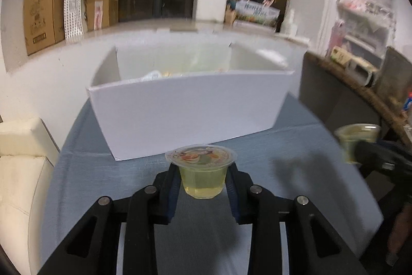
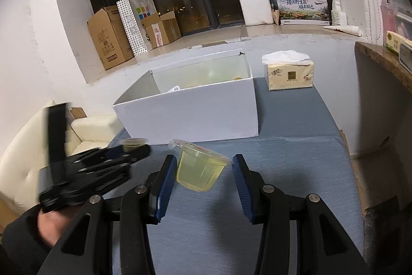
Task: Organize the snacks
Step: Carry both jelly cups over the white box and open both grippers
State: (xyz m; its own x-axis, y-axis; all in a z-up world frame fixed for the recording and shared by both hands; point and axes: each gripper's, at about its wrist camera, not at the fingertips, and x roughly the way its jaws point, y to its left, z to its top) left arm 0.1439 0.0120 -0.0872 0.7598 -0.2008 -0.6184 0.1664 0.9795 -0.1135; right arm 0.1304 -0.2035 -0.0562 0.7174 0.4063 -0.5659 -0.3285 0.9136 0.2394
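Observation:
My left gripper point(image 1: 203, 178) is shut on a yellow jelly cup point(image 1: 202, 173) with a printed lid, held upright above the blue-grey table point(image 1: 85, 172) in front of the white box point(image 1: 185, 117). My right gripper point(image 2: 203, 173) stands open around a second yellow jelly cup point(image 2: 198, 169), which is tilted between the blue pads point(image 2: 164, 179) and touches the left one only. That cup also shows blurred at the right of the left wrist view point(image 1: 356, 139). The left gripper shows blurred in the right wrist view point(image 2: 128, 148). The box point(image 2: 190, 115) holds several snacks, mostly hidden by its wall.
A tissue pack point(image 2: 289, 74) stands right of the box. A cream sofa point(image 1: 18, 172) lies off the table's left edge. A dark counter point(image 2: 381, 63) rises at the right. Cardboard boxes point(image 2: 110, 38) and a paper bag point(image 2: 135, 19) stand on the sill behind.

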